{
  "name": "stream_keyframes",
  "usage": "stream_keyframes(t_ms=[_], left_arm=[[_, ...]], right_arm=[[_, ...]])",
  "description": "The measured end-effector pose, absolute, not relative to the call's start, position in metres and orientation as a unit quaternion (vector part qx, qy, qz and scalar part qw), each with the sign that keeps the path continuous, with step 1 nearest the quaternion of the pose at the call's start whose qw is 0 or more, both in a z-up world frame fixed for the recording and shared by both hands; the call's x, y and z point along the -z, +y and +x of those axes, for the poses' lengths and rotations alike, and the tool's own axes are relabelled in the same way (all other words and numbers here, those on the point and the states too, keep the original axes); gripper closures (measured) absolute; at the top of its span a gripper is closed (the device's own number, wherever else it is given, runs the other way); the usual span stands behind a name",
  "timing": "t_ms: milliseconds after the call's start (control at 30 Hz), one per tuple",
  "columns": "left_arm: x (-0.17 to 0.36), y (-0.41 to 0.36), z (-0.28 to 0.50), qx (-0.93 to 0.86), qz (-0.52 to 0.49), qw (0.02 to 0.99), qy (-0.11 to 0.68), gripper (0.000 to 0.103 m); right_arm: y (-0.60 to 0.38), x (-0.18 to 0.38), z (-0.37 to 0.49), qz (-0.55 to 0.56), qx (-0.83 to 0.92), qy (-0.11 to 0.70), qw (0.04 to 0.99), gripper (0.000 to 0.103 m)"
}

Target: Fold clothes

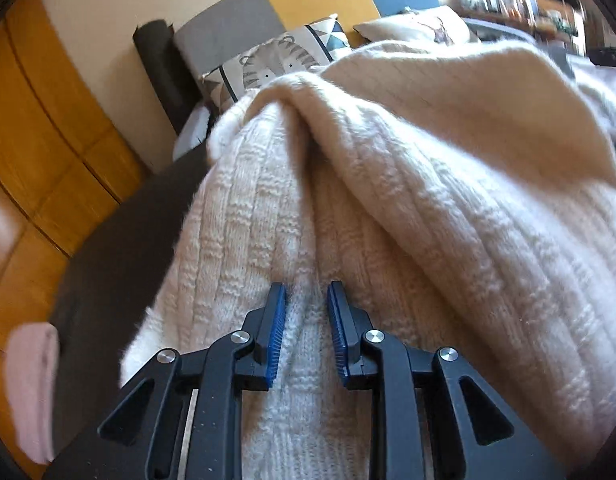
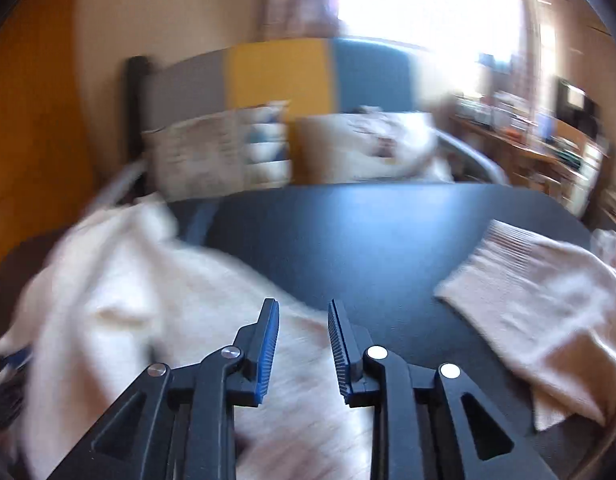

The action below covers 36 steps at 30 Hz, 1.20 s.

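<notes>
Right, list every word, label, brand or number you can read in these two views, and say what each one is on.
No text can be read in either view.
Cushion: a cartoon tiger face and triangles, no words.
Second cushion: a faint drawing, no lettering visible.
Shelves: crowded with items, too blurred to read.
Sweater, sock: plain knit, no tag showing.
Claws: no markings visible.

A cream knit sweater (image 1: 408, 184) is seen heaped on the dark surface (image 1: 120, 248). The left gripper (image 1: 306, 300) is held over it, jaws parted, fabric between them unpinched.
</notes>
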<state>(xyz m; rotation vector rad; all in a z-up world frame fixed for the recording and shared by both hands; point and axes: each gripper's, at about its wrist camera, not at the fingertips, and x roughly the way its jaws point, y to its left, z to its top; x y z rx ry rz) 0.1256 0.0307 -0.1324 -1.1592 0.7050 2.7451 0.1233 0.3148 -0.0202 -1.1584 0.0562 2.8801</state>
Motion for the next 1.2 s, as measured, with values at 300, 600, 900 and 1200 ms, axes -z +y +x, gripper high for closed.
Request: stream_keyframes(t_ms=[300, 600, 900, 1200], left_arm=[[0.130, 0.004, 0.140, -0.904, -0.386, 0.055, 0.177, 0.078], [0.126, -0.005, 0.132, -0.907, -0.384, 0.052, 0.165, 0.078], [0.123, -0.018, 0.116, -0.909, -0.391, 0.071, 0.126, 0.077], [0.123, -0.033, 0.129, -0.910, -0.386, 0.076, 0.128, 0.076]], right_arm=[[0.306, 0.078, 0.094, -0.445, -0.895, 0.009, 0.014, 0.078], [0.342, 0.066, 0.056, -0.437, -0.898, 0.047, 0.029, 0.077], [0.318, 0.086, 0.032, -0.443, -0.893, 0.078, 0.008, 0.077], [0.343, 0.082, 0.021, -0.447, -0.890, 0.093, 0.003, 0.077]])
